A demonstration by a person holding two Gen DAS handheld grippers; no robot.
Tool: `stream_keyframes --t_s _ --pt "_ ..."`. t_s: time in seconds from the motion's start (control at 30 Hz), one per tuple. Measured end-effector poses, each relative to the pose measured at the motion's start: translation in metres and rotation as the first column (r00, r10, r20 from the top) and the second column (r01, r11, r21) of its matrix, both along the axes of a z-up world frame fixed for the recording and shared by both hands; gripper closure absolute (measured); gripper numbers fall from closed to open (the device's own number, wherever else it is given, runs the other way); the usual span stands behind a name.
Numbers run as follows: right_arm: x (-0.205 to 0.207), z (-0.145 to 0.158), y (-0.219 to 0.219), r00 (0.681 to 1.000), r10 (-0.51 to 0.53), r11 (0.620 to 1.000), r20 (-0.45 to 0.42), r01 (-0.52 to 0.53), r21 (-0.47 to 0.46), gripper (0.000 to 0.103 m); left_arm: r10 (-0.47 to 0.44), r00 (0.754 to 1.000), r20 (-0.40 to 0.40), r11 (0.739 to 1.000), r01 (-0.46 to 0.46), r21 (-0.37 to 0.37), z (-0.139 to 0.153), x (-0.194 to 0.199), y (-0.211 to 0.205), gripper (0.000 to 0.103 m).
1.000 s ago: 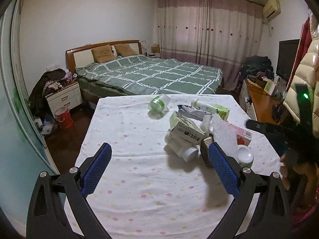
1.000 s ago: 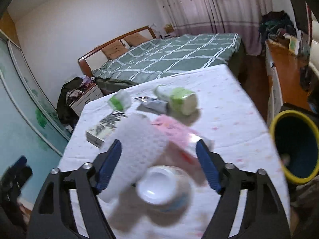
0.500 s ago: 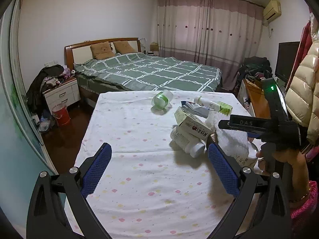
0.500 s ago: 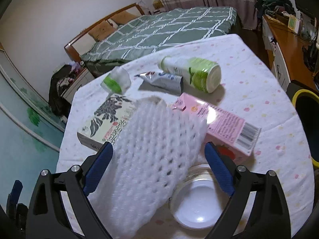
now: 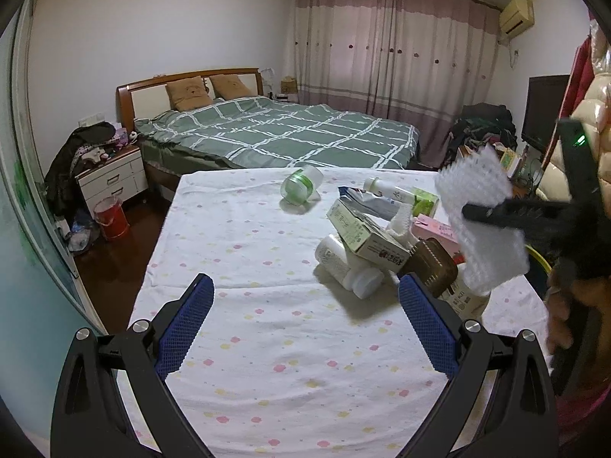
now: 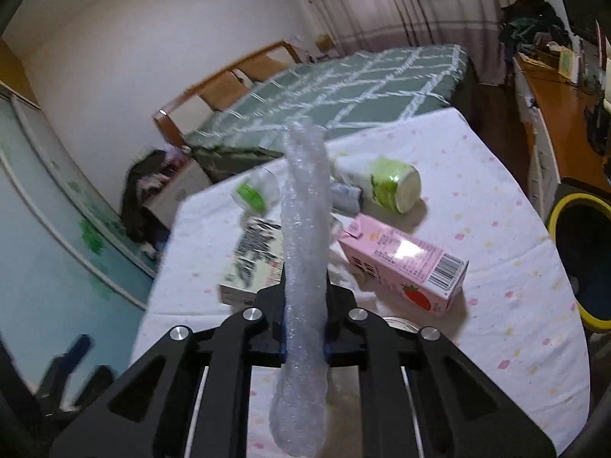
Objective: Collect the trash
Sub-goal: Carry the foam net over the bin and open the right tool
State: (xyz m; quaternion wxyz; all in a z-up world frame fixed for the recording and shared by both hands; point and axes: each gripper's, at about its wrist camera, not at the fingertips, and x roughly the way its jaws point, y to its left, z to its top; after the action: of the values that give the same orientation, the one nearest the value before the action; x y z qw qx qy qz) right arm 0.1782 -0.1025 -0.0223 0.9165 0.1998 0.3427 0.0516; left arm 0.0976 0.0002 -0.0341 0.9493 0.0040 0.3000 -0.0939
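My right gripper [image 6: 304, 324] is shut on a white foam net sleeve [image 6: 304, 259] and holds it above the table; the sleeve [image 5: 482, 221] also shows in the left wrist view at the right. My left gripper [image 5: 305, 328] is open and empty over the near part of the table [image 5: 244, 343]. A pile of trash lies at the far right: a pink milk carton [image 6: 404, 263], a green-white bottle [image 6: 385, 185], a printed box [image 5: 368, 238], a white bottle [image 5: 349, 271], a green-lidded jar [image 5: 301, 190] and a tube [image 5: 368, 200].
A yellow-rimmed bin [image 6: 582, 259] stands on the floor right of the table. A bed [image 5: 278, 135] lies beyond the table, with a nightstand [image 5: 110, 179] and a red bucket [image 5: 110, 217] to the left. A desk [image 6: 553, 87] runs along the right wall.
My right gripper closed on the foam sleeve and lifted it off the pile, turning it edge-on. My left gripper stayed open and barely moved.
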Motion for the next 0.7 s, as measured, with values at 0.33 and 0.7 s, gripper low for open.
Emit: stream_keyframes --t_s 0.33,0.7 --pt "-0.030 0.010 -0.086 0.989 -0.144 0.986 0.022 0.145 -0.078 0.091 -0.060 0.998 -0.011 0.998 0.060 0.015 -0.003 0.003 -0.028 0.007" --pt "-0.043 -0.030 -0.221 0.921 -0.385 0.909 -0.059 0.368 -0.197 0.091 -0.138 0.989 -0.045 0.989 0.140 0.042 -0.016 0.013 -0.080 0.007"
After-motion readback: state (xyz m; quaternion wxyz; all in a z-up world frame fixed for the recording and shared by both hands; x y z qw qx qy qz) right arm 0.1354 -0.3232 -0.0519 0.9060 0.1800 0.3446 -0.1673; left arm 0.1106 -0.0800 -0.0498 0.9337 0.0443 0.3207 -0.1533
